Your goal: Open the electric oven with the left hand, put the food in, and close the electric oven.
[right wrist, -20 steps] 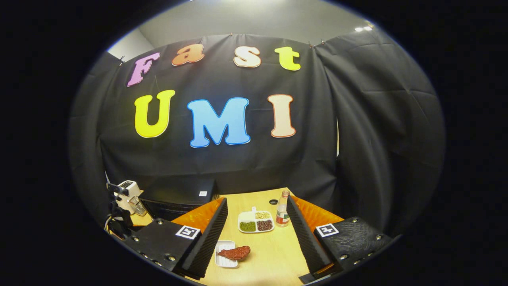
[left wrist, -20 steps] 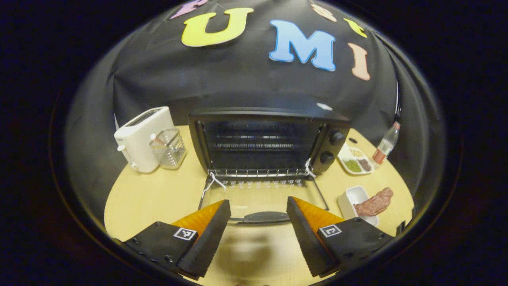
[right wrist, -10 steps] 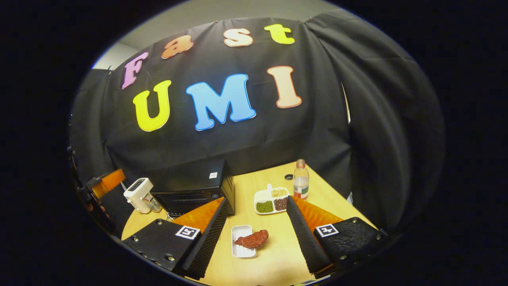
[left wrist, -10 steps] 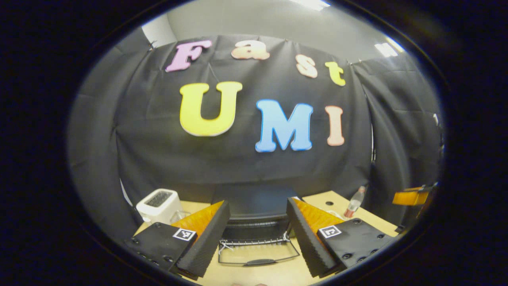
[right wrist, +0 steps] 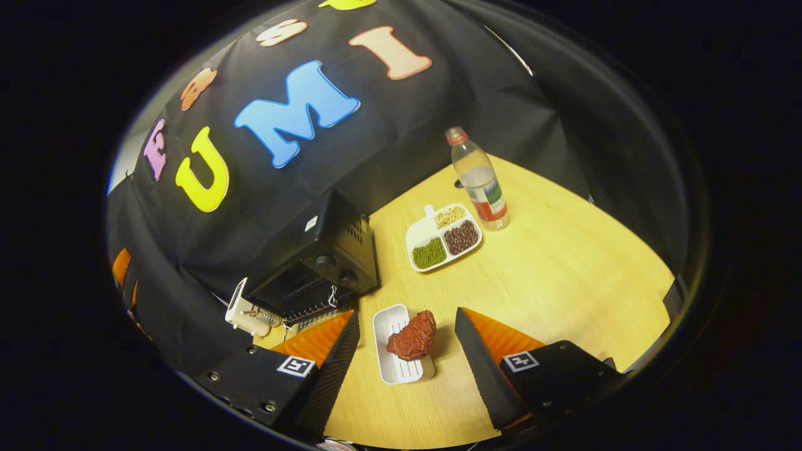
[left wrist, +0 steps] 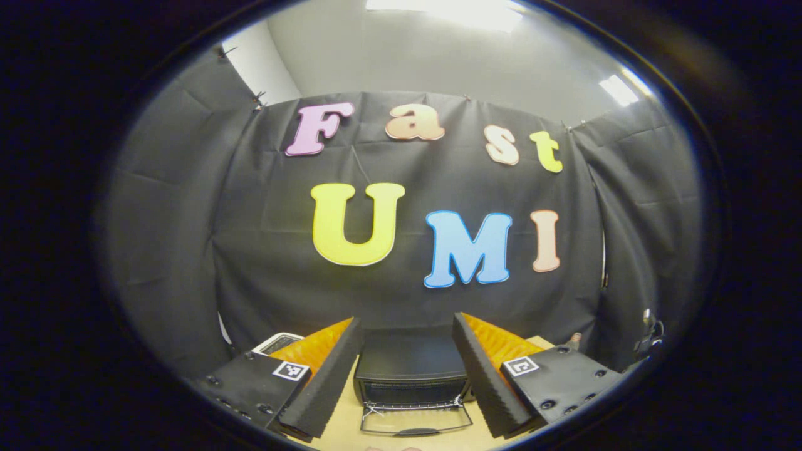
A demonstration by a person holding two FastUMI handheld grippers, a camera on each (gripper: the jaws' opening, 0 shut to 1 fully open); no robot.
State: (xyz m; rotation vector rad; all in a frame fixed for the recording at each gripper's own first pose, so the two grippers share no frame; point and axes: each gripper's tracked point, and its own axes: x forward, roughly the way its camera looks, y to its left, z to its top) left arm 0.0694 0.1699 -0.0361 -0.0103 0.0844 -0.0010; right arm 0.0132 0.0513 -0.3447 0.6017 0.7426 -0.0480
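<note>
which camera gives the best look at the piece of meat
The right gripper view: the meat lies in plain sight on the small white tray, between the right gripper fingers. The left gripper view faces the oven instead.

The left gripper (left wrist: 407,376) has two wedge-shaped fingers with ribbed inner pads (left wrist: 326,382), each on a black block carrying a small square black-and-white marker and round screw heads along its outer edge. The right gripper (right wrist: 407,369) is built alike, its right block textured.
</note>
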